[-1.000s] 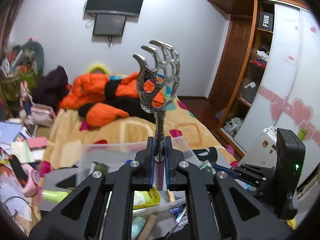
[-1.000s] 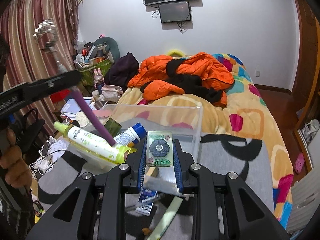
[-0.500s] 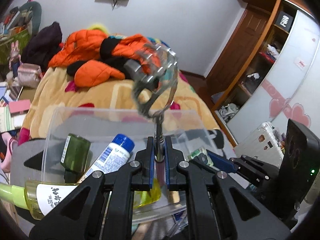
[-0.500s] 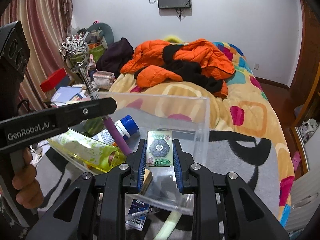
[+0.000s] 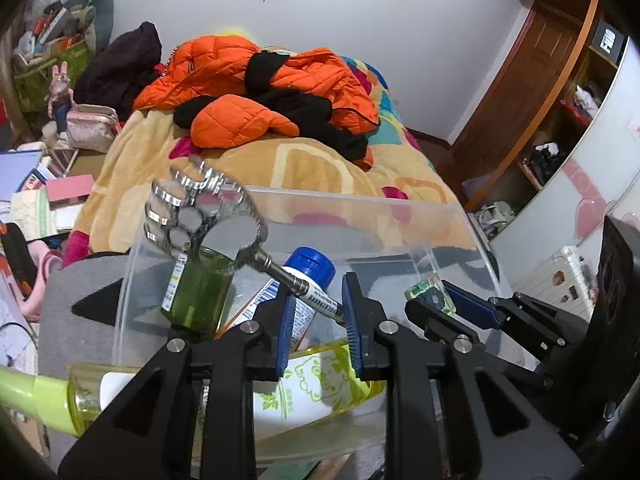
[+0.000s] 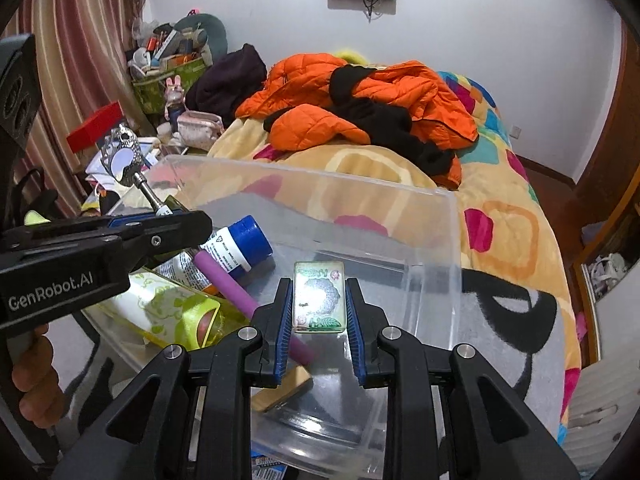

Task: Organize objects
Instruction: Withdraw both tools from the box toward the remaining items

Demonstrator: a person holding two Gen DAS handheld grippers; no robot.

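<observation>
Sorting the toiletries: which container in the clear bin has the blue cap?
The white tube, lying tilted beside the green jar. The big yellow bottle has a lime-green neck instead.

The left tongs fill the lower centre of their own view, jaws just parted and angled downward. A hand grips their handle at lower left of the right view. The right tongs sit at bottom centre, jaws clamped.
</observation>
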